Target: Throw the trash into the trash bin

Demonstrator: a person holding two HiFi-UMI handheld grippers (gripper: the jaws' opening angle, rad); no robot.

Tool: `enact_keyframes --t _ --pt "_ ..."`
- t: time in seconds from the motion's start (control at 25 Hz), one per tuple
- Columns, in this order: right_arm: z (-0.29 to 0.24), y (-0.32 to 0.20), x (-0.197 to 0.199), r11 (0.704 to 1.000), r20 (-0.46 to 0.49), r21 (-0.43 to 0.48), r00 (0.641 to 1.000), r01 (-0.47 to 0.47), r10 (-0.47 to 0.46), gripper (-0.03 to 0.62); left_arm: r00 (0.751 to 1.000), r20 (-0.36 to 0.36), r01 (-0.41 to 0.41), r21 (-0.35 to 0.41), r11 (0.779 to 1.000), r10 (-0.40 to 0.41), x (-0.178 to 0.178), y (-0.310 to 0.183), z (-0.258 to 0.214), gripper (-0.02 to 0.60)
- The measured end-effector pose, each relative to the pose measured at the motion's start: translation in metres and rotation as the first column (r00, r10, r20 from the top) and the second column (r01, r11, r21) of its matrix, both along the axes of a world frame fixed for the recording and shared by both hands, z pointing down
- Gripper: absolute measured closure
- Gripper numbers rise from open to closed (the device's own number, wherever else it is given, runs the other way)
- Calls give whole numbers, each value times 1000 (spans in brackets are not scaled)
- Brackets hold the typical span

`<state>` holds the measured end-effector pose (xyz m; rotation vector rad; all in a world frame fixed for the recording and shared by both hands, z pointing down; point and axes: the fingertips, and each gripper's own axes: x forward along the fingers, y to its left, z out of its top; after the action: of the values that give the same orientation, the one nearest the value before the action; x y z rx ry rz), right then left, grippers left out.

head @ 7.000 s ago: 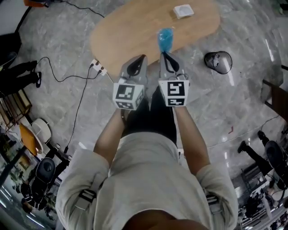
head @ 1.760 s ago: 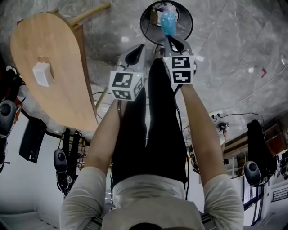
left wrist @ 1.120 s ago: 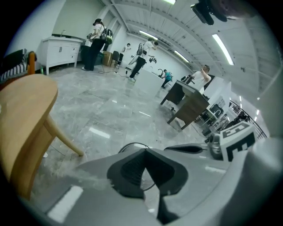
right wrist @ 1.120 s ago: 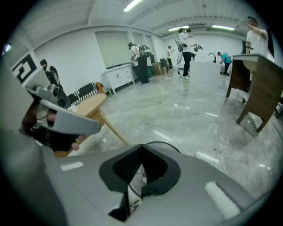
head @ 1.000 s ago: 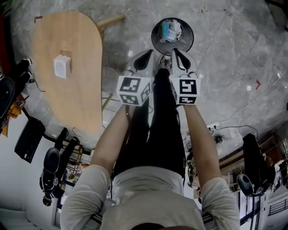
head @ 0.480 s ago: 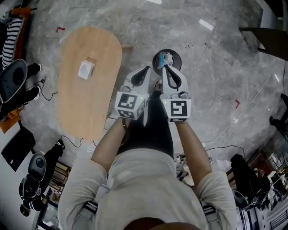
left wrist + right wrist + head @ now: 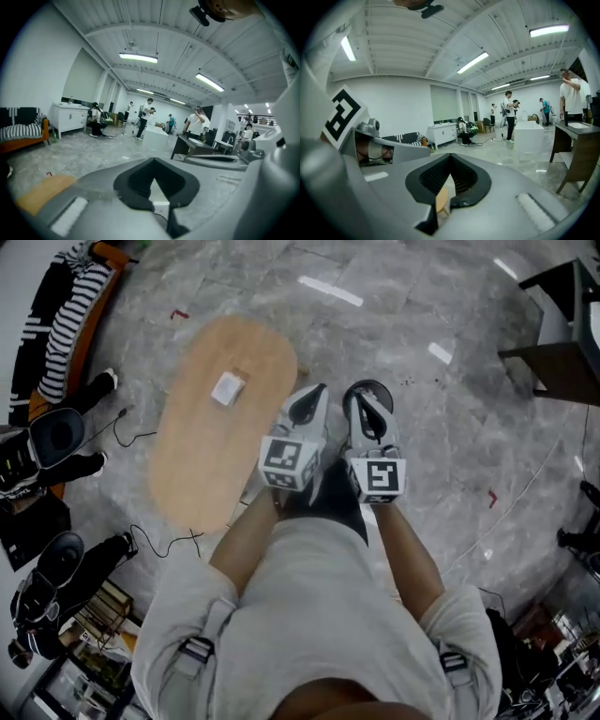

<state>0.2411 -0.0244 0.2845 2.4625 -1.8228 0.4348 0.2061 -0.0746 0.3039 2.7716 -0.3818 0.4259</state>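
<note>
Both grippers are held up close under the head camera, side by side and level. My left gripper [image 7: 319, 390] is shut with nothing in it, its tips meeting [image 7: 153, 160]. Shut and empty too is my right gripper [image 7: 361, 393], whose tips [image 7: 450, 156] also meet. The round black trash bin [image 7: 379, 387] stands on the floor far below, mostly hidden behind the right gripper; its inside does not show. No trash is visible in any view.
An oval wooden table [image 7: 220, 460] with a small white box [image 7: 228, 388] stands left of the bin. A striped sofa [image 7: 70, 310], office chairs [image 7: 56, 432] and cables [image 7: 155, 540] lie at the left. A dark desk [image 7: 562, 329] is at the upper right. Several people stand far off [image 7: 145, 117].
The right gripper carried blue trash over the bin; a second ago the trash lay in the bin. Since then both shut grippers rose, and bin and table look smaller.
</note>
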Motion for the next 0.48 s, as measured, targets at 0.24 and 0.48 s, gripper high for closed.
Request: enact_keyframes --t 0.24,0.48 --pt "-39 -23 -24 991 -62 71 992 116 -112 586 994 -27 110 37 993 -109 -26 -24 -35 563" --pt "-44 -43 -28 978 -88 75 978 195 -188 586 981 -44 193 68 979 -190 -45 -37 -46 563"
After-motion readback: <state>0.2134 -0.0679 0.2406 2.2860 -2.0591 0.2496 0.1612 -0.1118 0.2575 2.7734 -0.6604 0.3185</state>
